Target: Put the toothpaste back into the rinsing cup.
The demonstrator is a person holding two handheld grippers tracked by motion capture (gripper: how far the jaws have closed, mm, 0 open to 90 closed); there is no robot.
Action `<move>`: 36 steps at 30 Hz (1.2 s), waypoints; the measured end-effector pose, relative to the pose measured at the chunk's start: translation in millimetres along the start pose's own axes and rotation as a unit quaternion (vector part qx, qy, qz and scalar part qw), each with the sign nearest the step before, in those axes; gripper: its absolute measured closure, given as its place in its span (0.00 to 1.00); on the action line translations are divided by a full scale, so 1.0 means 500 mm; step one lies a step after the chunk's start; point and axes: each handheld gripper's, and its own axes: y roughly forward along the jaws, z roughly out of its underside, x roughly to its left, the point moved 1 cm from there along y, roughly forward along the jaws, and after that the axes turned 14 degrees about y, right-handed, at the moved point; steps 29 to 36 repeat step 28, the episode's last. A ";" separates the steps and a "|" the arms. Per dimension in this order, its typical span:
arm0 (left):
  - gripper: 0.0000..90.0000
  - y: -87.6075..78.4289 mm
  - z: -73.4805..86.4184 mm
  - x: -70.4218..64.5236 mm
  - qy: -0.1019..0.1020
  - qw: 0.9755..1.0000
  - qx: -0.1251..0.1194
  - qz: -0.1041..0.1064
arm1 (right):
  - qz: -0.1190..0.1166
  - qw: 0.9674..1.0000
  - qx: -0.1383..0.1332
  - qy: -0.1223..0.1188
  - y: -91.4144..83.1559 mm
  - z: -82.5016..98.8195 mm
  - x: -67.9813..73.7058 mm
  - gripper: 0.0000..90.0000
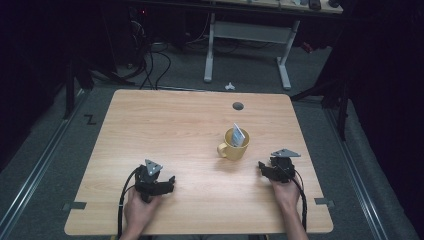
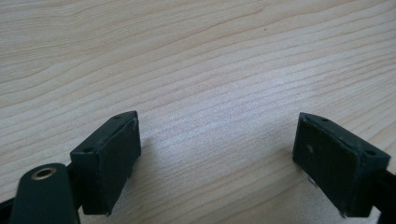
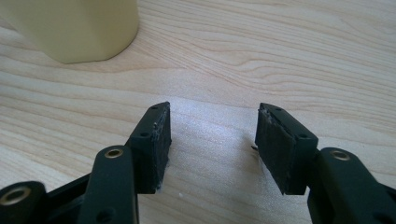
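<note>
On the wooden surface (image 1: 165, 130), a yellow mug (image 1: 234, 145) stood a little right of the middle, with its handle turned to the person's left and a small pale packet (image 1: 239, 135), maybe a tea bag sachet, standing tilted inside it. The right gripper (image 1: 262, 166) rested low over the surface just beside the mug, on its right and slightly nearer to the person. In the right gripper view its jaws stood apart with only bare wood between them, and the mug (image 3: 74, 28) lay ahead and off to the left, so this gripper was released and grasped nothing. The left gripper (image 1: 171, 181) rested well apart from the mug, near the person; in the left gripper view its jaws were wide apart over bare wood, also released.

The step in hand looked like a reach for the mug. To do it well, the right gripper should probably turn toward the mug first, so that the wall or rim comes between the jaws, and close slowly, because the packet could tip out.
</note>
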 end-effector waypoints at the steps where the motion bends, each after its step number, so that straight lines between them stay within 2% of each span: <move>1: 0.17 0.000 0.000 0.000 0.000 1.000 0.000 0.000 | 0.000 1.000 0.001 0.000 0.001 0.000 0.000 0.51; 6: 0.17 0.000 0.000 0.000 0.000 1.000 0.000 0.000 | -0.006 1.000 0.003 0.007 0.006 0.001 -0.001 0.50; 11: 0.17 0.000 0.000 0.000 0.000 1.000 0.000 0.000 | -0.009 1.000 -0.016 0.010 0.010 0.009 0.002 0.47; 16: 0.17 0.000 0.000 0.000 0.000 1.000 0.000 0.000 | -0.010 1.000 -0.014 0.008 0.009 0.011 0.004 0.43; 36: 0.17 0.000 0.000 -0.001 -0.001 1.000 0.000 -0.001 | -0.010 1.000 -0.013 0.007 0.005 0.015 0.010 0.42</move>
